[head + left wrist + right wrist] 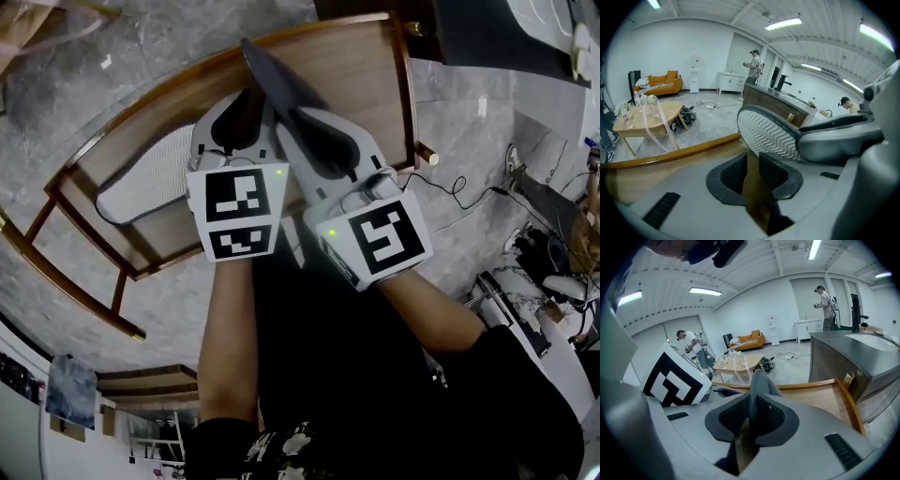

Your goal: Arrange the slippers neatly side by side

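A dark grey slipper point(272, 80) stands on edge over the wooden shelf point(370, 75), its zigzag sole point(766, 133) facing left. My right gripper point(323, 141) is shut on its heel end, and the slipper's thin edge point(759, 380) sits pinched between the dark pads point(774, 416). My left gripper point(246, 103) hovers just left of it, open, with only the wooden surface showing in the gap between its jaws point(751, 164). A white slipper point(150, 176) lies flat on the shelf's left part, sole down, left of both grippers.
The shelf has a raised wooden rim point(670, 152) and thin legs and stands on a grey marble floor. Cables point(459, 192) trail on the floor at the right. A dark counter point(487, 28) stands behind the shelf. A low table point(642, 119) and people point(753, 63) are far off.
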